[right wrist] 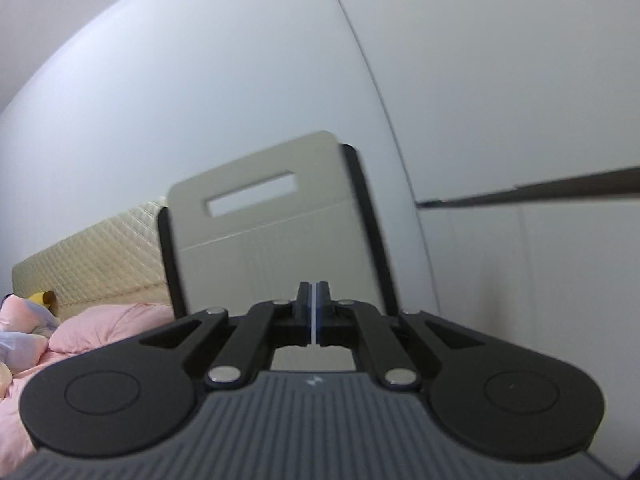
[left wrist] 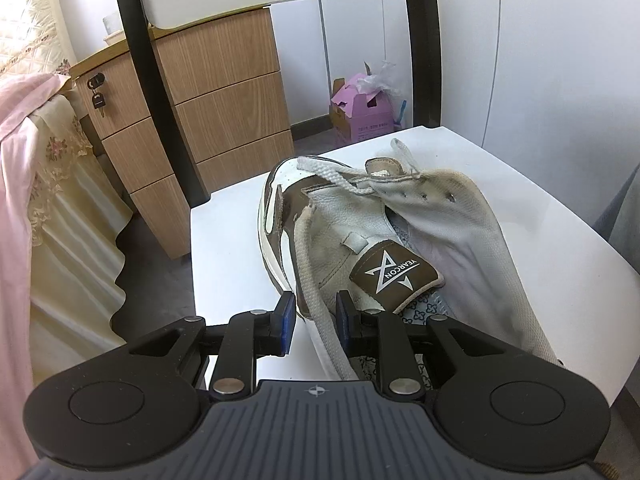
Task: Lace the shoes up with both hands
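A bedroom: a white chair seat [left wrist: 224,240] carries the work, with the chair's black-framed white back rising behind it, a wooden drawer unit [left wrist: 224,92] beyond, a bed with pink bedding to one side and a pink carton [left wrist: 360,112] on the floor by the wall.

On the seat lies a white and brown shoe [left wrist: 320,216], tipped open towards the camera, its toe pointing to the far edge of the seat and its collar at the near edge. Its long axis runs near to far, roughly in line with the left gripper [left wrist: 316,316]. The tongue, with a brown label, lies flopped in the middle. A flat white lace [left wrist: 316,280] runs down the shoe's left flank from the eyelets near the toe towards the near edge.

The left gripper points down over the near edge, jaws narrowly parted around the shoe's left collar edge and the lace; the blue pads appear to be gripping that edge, though contact is hard to confirm.

The right gripper [right wrist: 313,312] is closed with nothing visible between its pads. It points level at the chair back and wall; the shoe is out of its view, so the left gripper is judged nearer. For threading, the right gripper would have to come down towards the lace.
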`<action>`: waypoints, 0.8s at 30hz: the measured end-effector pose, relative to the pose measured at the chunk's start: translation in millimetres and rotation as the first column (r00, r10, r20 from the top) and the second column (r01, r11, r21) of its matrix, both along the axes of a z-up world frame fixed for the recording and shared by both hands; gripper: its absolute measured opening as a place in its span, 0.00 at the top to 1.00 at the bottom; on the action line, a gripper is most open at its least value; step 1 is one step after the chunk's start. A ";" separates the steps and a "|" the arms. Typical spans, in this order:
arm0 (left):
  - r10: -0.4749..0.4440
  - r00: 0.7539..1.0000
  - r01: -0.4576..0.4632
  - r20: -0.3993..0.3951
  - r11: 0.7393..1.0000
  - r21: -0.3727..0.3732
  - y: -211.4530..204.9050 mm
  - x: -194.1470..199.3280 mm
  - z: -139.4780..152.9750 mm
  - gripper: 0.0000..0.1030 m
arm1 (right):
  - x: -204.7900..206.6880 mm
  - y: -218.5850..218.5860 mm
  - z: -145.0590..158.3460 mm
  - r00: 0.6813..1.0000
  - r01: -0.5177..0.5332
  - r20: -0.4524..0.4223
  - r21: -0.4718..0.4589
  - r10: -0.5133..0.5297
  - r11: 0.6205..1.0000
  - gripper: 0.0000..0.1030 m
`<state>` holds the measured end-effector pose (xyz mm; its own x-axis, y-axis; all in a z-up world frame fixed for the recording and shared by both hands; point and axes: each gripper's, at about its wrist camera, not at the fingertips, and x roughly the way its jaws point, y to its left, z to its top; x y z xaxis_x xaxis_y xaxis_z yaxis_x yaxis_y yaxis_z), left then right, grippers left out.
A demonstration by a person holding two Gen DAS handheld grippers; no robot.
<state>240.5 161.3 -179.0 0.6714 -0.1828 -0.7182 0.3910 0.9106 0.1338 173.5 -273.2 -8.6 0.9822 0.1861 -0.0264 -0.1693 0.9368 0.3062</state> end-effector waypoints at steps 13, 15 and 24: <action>-0.017 1.000 0.017 0.014 1.000 0.013 -6.9 -4.2 3.7 0.76 | 33.0 6.8 -113.3 0.872 -0.206 -0.429 0.115 0.236 0.972 0.52; -0.021 1.000 0.021 0.015 1.000 0.011 -8.2 -3.6 3.2 0.76 | 53.4 21.2 -132.7 0.827 -0.262 -0.474 0.154 0.304 0.953 0.52; -0.047 0.999 0.047 0.013 0.999 -0.002 6.1 -3.5 4.5 0.76 | 139.7 47.5 -197.2 0.669 -0.256 -0.573 0.422 0.474 0.870 0.53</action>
